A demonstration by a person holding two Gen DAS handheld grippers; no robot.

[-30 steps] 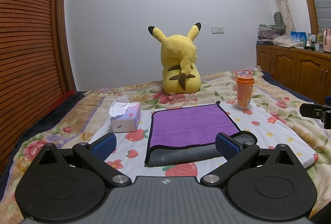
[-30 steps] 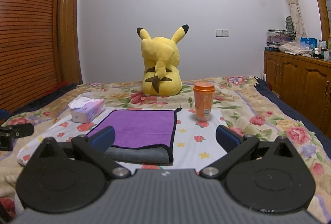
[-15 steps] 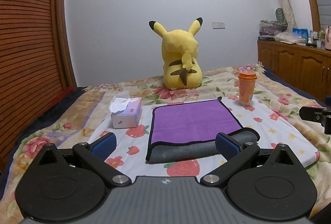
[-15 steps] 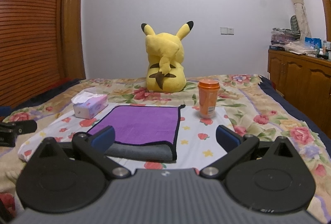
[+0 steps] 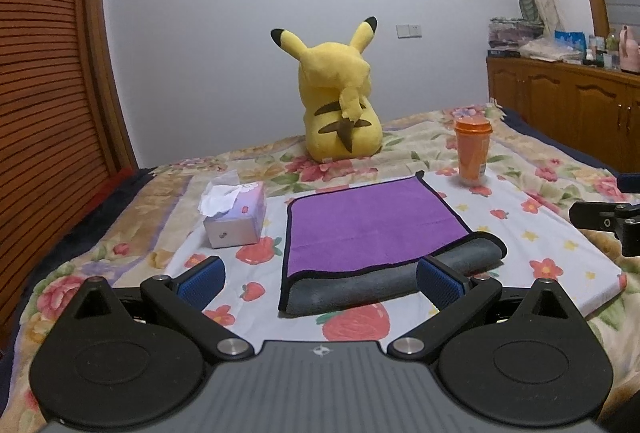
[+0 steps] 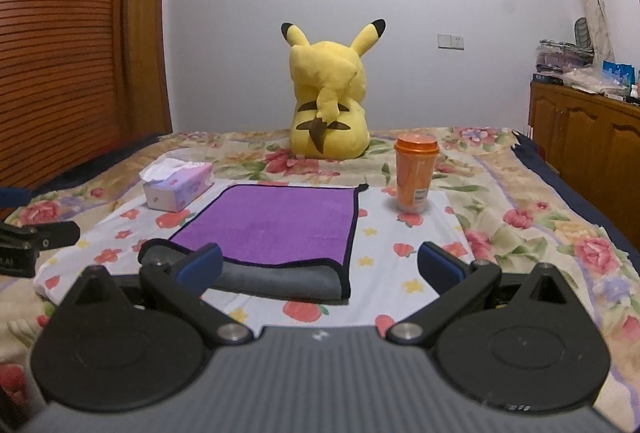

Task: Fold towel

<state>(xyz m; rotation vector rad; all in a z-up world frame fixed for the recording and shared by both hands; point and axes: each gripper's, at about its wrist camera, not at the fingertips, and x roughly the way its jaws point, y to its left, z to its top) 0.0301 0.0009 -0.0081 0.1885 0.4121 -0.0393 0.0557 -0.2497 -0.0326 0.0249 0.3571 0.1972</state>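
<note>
Towel (image 5: 372,223): purple with a black edge, lying flat on the bed (image 5: 532,169), folded over so the grey underside shows along the near edge. It lies just ahead of both claws, not touched by either one.
Left claw (image 5: 320,279): blue-padded fingers (image 5: 202,281) stand wide apart and hold nothing. The near grey edge of the towel is seen between them, closer to the right finger.
Right claw (image 6: 320,267): fingers (image 6: 440,267) also wide apart, empty. The towel is ahead and toward its left finger, which covers the near left corner in the right wrist view.
Tissue box (image 5: 236,221): ahead-left of the left claw, just beside the left edge of the towel, with a white tissue sticking up.
Orange cup (image 6: 416,173): upright with its lid on, ahead of the right claw, near the far right corner of the towel but apart from it.
Yellow plush toy (image 5: 340,101): sits far ahead, beyond the towel, its back to the claws.
Wooden cabinet (image 6: 588,137): at the far right, by the wall.
</note>
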